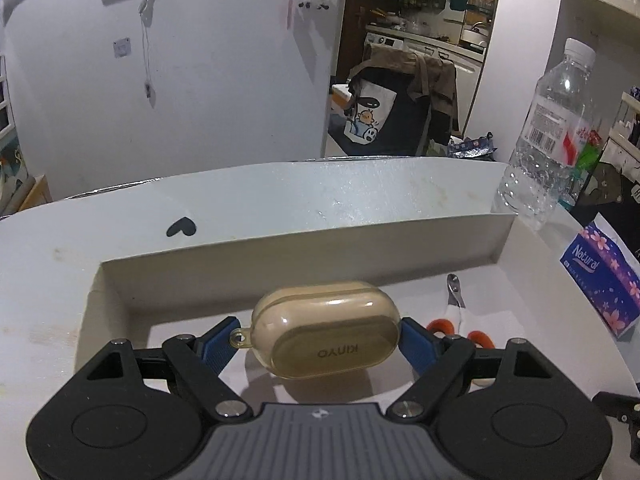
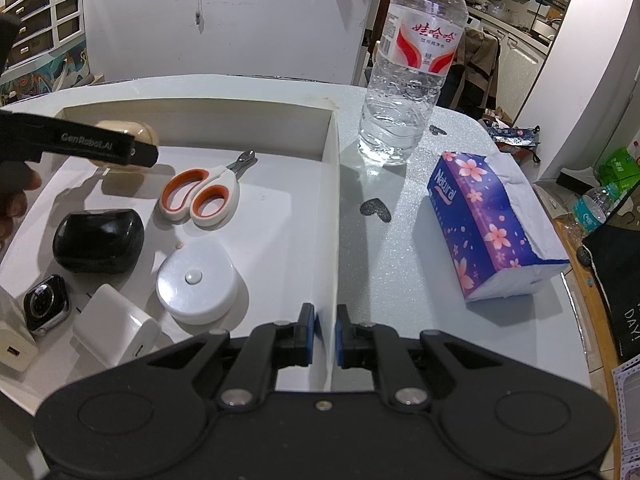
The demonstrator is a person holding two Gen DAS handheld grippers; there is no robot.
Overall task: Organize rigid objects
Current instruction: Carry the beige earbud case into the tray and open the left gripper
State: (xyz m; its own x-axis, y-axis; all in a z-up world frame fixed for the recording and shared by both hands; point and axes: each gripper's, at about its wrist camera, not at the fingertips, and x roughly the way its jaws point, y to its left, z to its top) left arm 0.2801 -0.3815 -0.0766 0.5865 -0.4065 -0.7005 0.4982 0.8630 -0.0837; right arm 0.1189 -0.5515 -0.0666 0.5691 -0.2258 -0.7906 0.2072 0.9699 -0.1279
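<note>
Beige, translucent earbud case (image 1: 326, 330) sits pinched between the blue pads of the left claw (image 1: 320, 340), held above the floor of the white tray (image 1: 280, 256); nail clippers (image 1: 460, 312) lie just to its right. Right wrist view: the right claw (image 2: 325, 336) is pressed onto the tray's right wall (image 2: 334, 220), 1 pad on each side. Inside lie the clippers (image 2: 204, 194), a black case (image 2: 98, 246), a smartwatch (image 2: 46, 304), a white charger (image 2: 116, 332) and a round white tape measure (image 2: 196, 280). A water bottle (image 2: 412, 72) and tissue pack (image 2: 492, 224) stand on the bench (image 2: 400, 280).
</note>
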